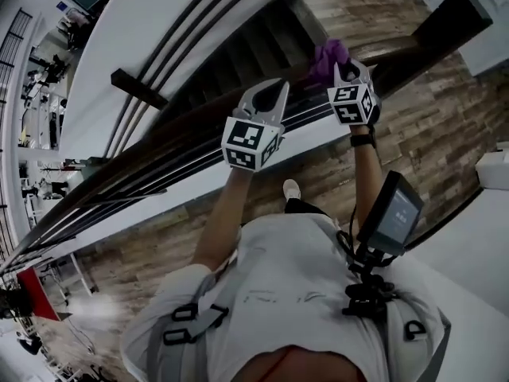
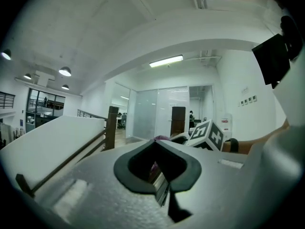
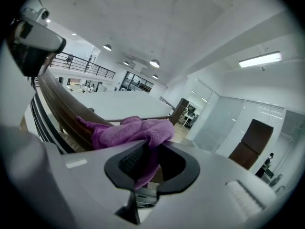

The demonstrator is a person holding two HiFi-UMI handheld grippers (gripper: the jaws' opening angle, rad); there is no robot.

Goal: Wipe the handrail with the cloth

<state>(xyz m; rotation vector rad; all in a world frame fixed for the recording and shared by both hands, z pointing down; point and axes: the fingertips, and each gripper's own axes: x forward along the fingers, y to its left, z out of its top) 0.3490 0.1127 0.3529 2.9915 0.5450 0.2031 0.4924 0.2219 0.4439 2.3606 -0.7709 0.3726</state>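
Observation:
A dark wooden handrail runs on a slant from lower left to upper right. A purple cloth lies bunched on top of it near its upper end. My right gripper is shut on the cloth and presses it on the rail. In the right gripper view the cloth drapes over the handrail and hangs down between the jaws. My left gripper hovers over the rail just left of the cloth, open and holding nothing. The left gripper view shows only a sliver of purple past its jaws.
Stairs drop away beyond the rail, and thin metal bars run under it. A dark newel post ends the rail at the upper right. A white stair wall flanks the steps. A screen on a chest mount sits by my right arm.

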